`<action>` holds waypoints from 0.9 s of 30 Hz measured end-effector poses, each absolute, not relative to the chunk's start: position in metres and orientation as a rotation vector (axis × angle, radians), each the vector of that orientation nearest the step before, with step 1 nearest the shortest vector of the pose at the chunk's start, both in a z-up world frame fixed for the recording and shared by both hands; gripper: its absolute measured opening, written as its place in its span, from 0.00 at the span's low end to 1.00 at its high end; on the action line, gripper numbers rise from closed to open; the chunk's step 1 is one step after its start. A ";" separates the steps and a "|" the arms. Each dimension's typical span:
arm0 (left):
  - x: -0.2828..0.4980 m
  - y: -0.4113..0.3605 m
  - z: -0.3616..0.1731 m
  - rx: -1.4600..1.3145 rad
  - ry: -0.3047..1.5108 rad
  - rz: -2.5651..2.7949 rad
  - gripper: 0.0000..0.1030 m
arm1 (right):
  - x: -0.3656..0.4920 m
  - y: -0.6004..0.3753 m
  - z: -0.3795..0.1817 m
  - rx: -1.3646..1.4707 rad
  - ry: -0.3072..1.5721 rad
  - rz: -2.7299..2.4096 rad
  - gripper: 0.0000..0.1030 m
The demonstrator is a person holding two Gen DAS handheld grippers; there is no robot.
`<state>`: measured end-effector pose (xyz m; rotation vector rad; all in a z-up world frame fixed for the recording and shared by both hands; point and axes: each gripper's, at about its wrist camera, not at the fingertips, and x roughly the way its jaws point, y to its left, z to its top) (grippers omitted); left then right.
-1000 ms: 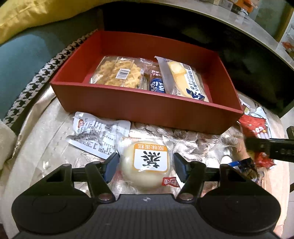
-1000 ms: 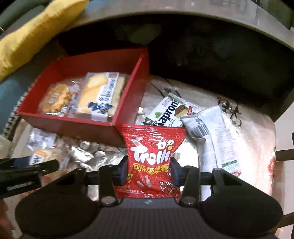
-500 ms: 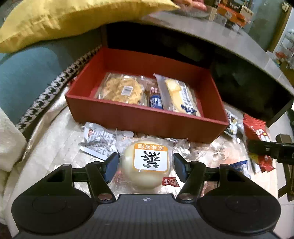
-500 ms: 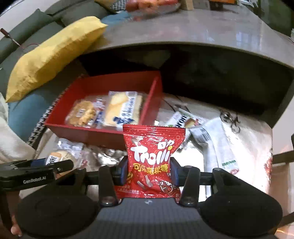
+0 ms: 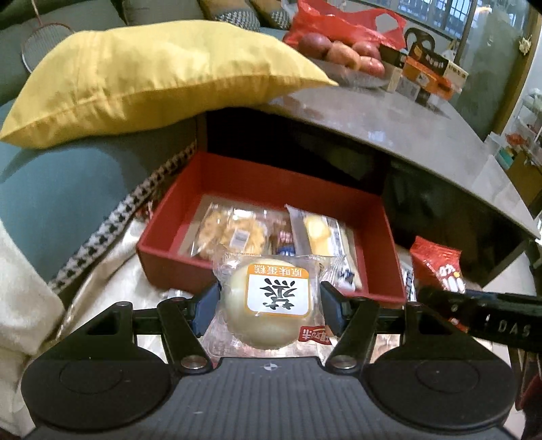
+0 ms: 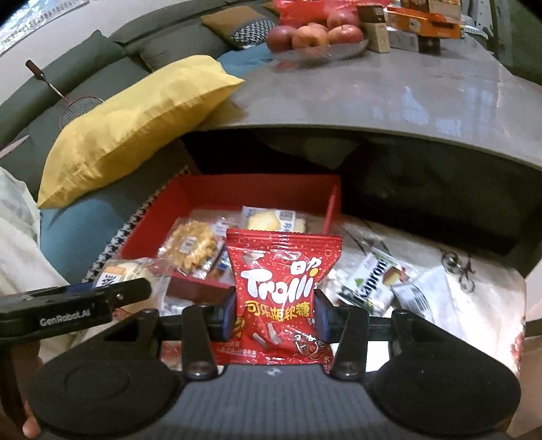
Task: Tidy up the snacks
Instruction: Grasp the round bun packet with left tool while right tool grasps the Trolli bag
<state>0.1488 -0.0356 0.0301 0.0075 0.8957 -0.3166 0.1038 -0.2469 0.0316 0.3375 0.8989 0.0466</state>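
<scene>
Leftmost, your left gripper [image 5: 269, 299] clamps the round cake packet [image 5: 271, 301] by its sides, holding it raised just in front of the red box [image 5: 176, 267], clear of the near wall. Beside it, your right gripper [image 6: 274, 316] pinches the Trolli bag [image 6: 281, 291] at its waist, upright, before the same box's right half. Both loads look poised for dropping in beside the biscuits [image 5: 230, 233].

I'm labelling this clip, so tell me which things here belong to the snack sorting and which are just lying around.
Job in hand:
- round cake, in left hand-held gripper
- Trolli bag, in right hand-held gripper
- red box
- Kapron pack

Lying about:
- yellow pillow
- apples
- grey table
</scene>
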 end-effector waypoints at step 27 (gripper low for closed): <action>0.210 -0.064 0.022 0.083 0.834 -0.244 0.68 | 0.170 -0.242 0.008 0.328 0.860 0.019 0.39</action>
